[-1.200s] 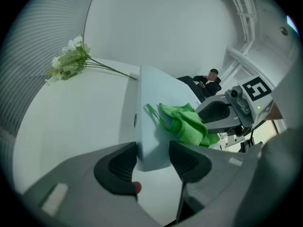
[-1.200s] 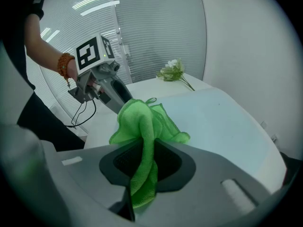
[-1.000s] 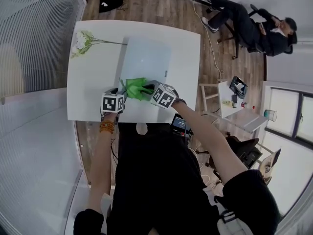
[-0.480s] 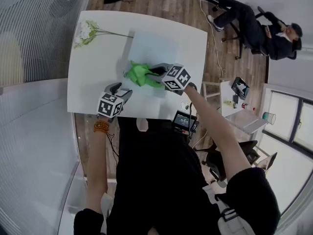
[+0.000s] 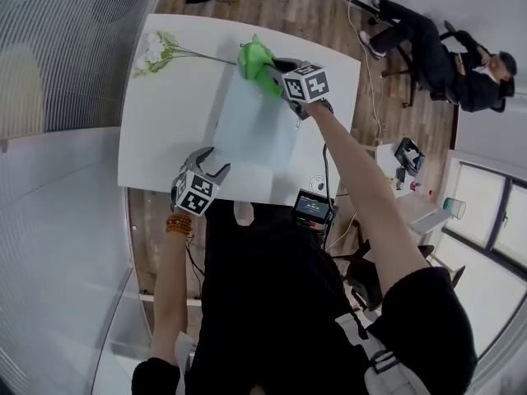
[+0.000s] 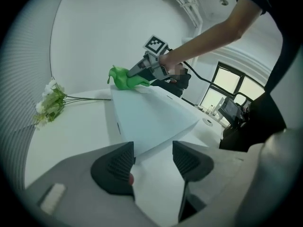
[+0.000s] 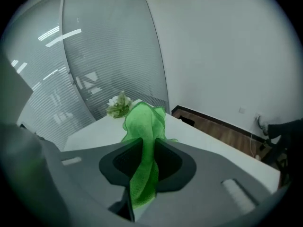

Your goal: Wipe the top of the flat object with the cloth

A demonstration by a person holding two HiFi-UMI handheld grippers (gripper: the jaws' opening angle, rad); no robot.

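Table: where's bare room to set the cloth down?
Widest bare patch: left side of the table, between the flowers, the flat object and the left gripper. Narrow strip right of the flat object. Crowded at the far edge: cloth, right gripper, flower stems.

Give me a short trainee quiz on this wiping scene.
1. True or false: the left gripper holds the cloth.
2. At which part of the flat object is the cloth? A) near end B) far end C) middle
3. Fill in: at the table's far left corner lie white ___.
Key: 1 false; 2 B; 3 flowers.
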